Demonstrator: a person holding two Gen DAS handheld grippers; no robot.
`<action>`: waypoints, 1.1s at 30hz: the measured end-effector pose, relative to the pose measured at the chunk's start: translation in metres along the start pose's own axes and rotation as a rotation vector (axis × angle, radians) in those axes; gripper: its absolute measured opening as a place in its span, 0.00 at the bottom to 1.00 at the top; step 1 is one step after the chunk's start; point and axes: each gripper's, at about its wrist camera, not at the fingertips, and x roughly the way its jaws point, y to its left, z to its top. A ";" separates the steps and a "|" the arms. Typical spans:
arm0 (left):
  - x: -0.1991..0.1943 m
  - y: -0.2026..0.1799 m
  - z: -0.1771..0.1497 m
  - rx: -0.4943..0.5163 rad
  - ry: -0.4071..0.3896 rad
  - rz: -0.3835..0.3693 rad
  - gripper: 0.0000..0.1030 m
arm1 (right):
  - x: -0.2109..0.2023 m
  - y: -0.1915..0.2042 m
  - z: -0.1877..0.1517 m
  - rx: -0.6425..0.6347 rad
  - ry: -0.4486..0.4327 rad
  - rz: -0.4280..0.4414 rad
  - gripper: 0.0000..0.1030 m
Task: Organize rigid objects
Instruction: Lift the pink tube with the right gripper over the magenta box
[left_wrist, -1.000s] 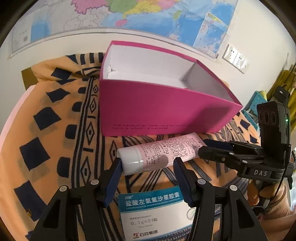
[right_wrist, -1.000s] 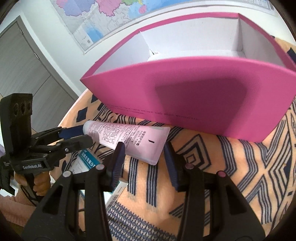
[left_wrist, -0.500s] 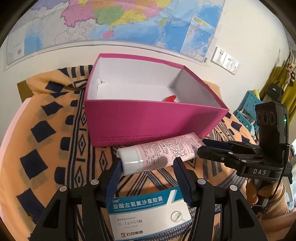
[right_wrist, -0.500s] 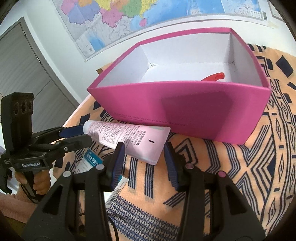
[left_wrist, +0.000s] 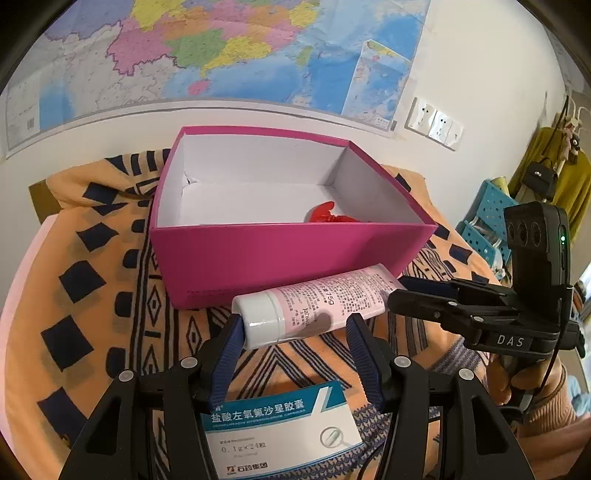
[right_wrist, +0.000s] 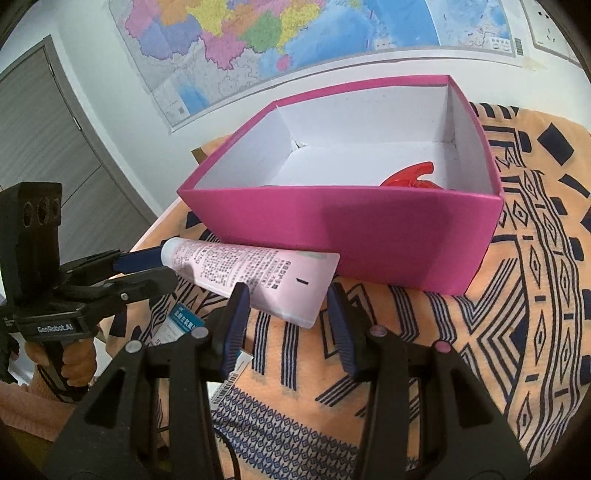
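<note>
Pink tube (left_wrist: 317, 306) above patterned orange cloth (left_wrist: 92, 295), wall map (left_wrist: 221, 51) behind.

Tube (left_wrist: 314, 306) higher, box (left_wrist: 280, 262) interior now exposed.

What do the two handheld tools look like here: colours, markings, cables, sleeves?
Both are black plastic pistol-grip units with blue ribbed pads on the fingers and silver screws at the pivots. The right tool is marked "DAS", carries a black three-lens camera block with a green light, and trails a thin black cable. The left tool is marked "GenRobot.AI" and has the same block. A salmon knit sleeve shows at the right wrist.
</note>
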 end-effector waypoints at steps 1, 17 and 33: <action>0.000 -0.001 0.000 0.000 -0.001 -0.001 0.55 | -0.001 0.000 0.000 -0.001 -0.003 0.000 0.45; -0.012 -0.011 0.013 0.034 -0.051 -0.009 0.55 | -0.014 0.004 0.006 -0.016 -0.045 -0.018 0.45; -0.016 -0.016 0.025 0.062 -0.088 -0.002 0.56 | -0.022 0.004 0.017 -0.029 -0.080 -0.029 0.45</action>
